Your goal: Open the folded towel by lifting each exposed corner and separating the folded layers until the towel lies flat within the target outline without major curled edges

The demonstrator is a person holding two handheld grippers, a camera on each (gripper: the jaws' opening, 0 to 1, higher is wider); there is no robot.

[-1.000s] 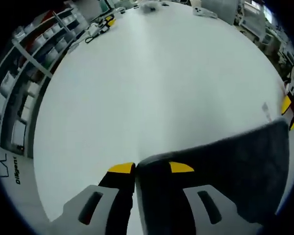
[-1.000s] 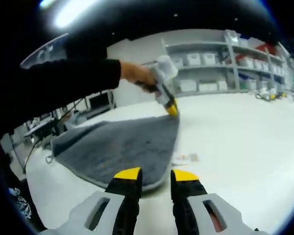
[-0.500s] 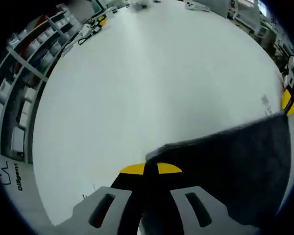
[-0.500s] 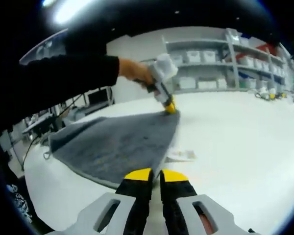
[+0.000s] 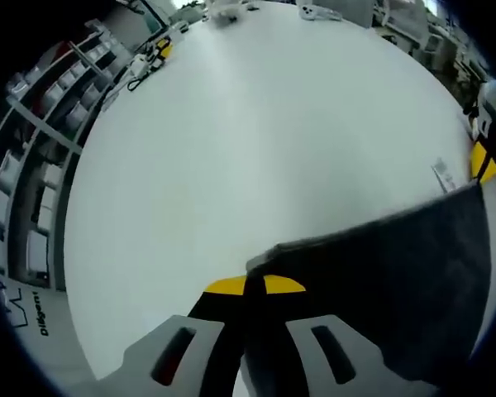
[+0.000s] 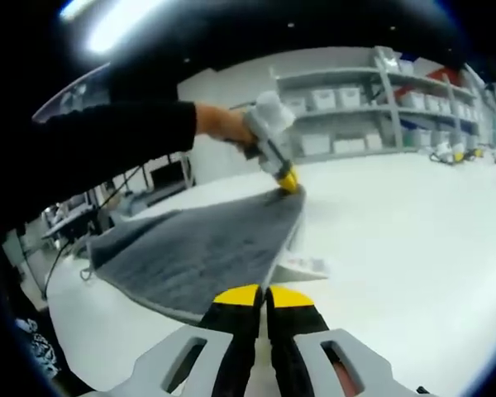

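Mid-unfolding: the left gripper (image 5: 253,286) and right gripper (image 6: 263,296) each pinch a corner of the grey towel (image 6: 198,248), stretched just above the white surface (image 5: 256,141); flattening apparently remains.

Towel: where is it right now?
The grey towel hangs stretched between both grippers over the white table, left gripper on its far corner, right gripper on the near one.

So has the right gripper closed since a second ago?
Yes. The right gripper had a gap between its jaws; now they pinch the towel edge on the table.
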